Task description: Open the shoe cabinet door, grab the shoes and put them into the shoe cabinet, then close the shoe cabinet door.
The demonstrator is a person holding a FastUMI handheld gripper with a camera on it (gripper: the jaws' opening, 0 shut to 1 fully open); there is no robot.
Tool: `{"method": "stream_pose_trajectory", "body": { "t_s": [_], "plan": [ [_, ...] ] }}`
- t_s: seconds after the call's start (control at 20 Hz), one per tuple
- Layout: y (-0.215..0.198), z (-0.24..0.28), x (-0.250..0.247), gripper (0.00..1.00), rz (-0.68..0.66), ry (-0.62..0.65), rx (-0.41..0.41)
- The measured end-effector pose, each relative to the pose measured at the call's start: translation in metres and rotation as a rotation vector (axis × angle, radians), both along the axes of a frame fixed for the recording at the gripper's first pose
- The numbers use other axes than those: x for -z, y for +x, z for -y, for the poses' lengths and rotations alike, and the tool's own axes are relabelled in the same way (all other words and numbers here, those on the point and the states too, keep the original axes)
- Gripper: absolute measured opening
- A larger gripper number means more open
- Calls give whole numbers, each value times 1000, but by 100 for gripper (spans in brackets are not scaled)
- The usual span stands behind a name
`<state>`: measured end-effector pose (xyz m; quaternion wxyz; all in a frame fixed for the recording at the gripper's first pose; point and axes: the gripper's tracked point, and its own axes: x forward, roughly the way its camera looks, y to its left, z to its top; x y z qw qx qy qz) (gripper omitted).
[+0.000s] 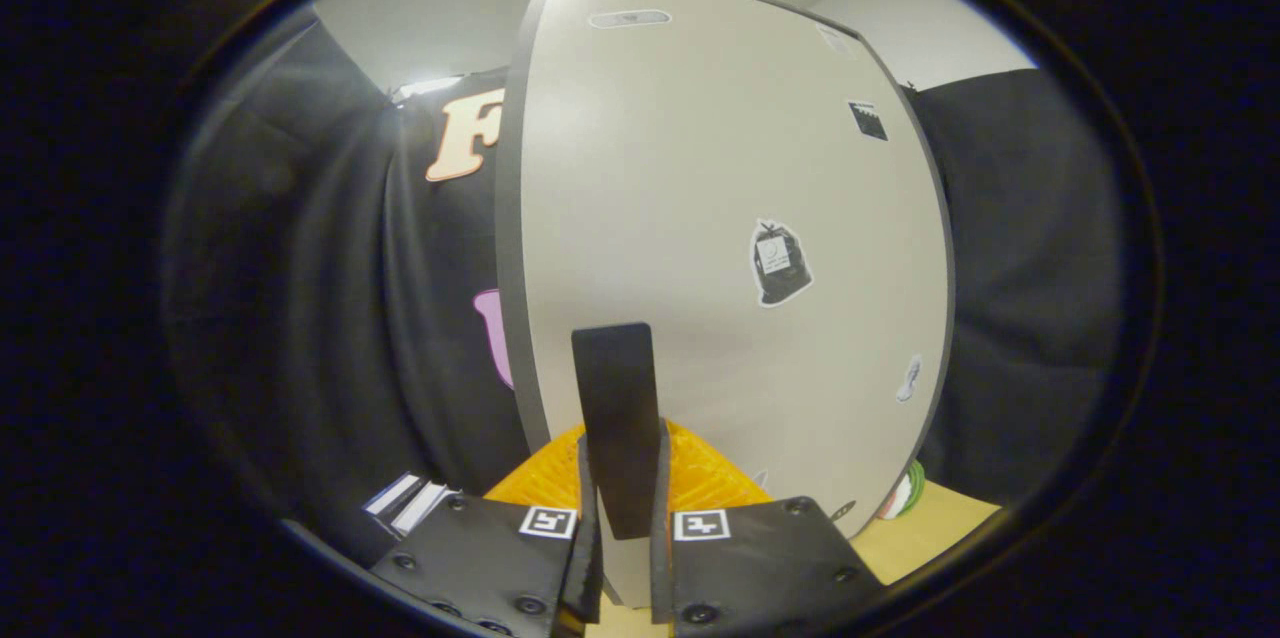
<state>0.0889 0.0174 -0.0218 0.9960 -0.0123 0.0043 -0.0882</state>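
Claw (625, 528) clamps flat black handle (615, 418) on smooth beige cabinet door (700, 168)

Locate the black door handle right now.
In the gripper view, the black handle stands upright on the lower part of the beige shoe cabinet door, clamped between the gripper fingers, below and left of the bag sticker.

Count, gripper view: one shoe cabinet door (700, 168), pale. One black strap-like handle (615, 418) on it, sitting between the two fingers (585, 558) of the one gripper (625, 558); both appear to press it. Stickers on the door: at least three. Two square markers, one per finger.
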Motion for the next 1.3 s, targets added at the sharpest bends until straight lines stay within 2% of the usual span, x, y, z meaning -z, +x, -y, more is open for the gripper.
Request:
{"method": "stream_pose_trajectory", "body": {
  "t_s": [0.4,1.05,1.3],
  "plan": [
    [-76,28,-4,21,1,2,-6],
    [-174,91,-13,20,-43,-21,-276],
    [-211,127,-20,20,-34,-31,-276]
  ]
}}
